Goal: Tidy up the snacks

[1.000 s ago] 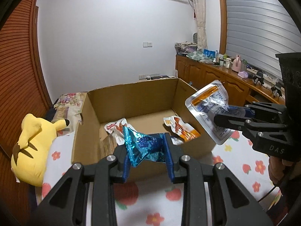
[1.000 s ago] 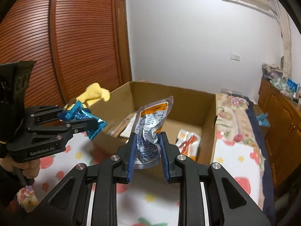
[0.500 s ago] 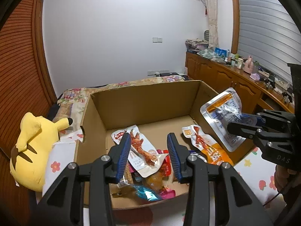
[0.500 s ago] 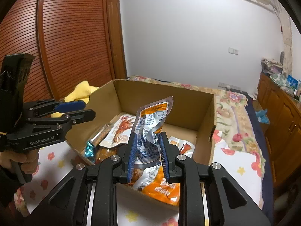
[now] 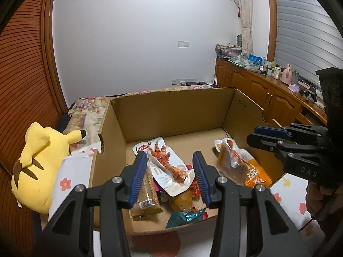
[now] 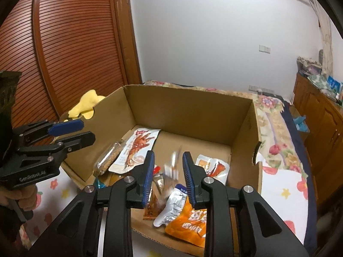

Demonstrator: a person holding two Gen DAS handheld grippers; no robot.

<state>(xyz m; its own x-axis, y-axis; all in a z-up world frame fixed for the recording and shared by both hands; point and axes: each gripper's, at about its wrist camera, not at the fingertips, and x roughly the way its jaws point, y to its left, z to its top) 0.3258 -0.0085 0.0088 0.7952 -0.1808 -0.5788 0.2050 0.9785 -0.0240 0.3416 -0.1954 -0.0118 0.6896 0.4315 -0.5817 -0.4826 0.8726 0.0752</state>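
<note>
An open cardboard box (image 5: 171, 111) (image 6: 188, 115) holds several snack packets. My left gripper (image 5: 169, 160) (image 6: 88, 131) hovers over its near left part, open and still opening, nothing between its fingers. The blue foil packet (image 5: 186, 215) lies at the box's near wall, beside a cereal bar (image 5: 148, 194) and a white chicken-foot packet (image 5: 167, 167) (image 6: 137, 147). My right gripper (image 6: 168, 162) (image 5: 255, 136) is over the near right part, its jaws opening. The silver pouch (image 6: 171, 201) is a blur dropping between them onto an orange packet (image 6: 193, 222) (image 5: 253, 173), free of the pads.
The box stands on a bedspread with a flower print (image 5: 68, 182). A yellow plush toy (image 5: 36, 162) (image 6: 85, 107) lies left of the box. Wooden cabinets with a cluttered top (image 5: 268, 94) run along the right wall; a louvred wooden door (image 6: 64, 53) is on the left.
Both grippers moved forward over the box. The left one let go of the blue packet, which now lies inside. The right one has just released the silver pouch it held.
</note>
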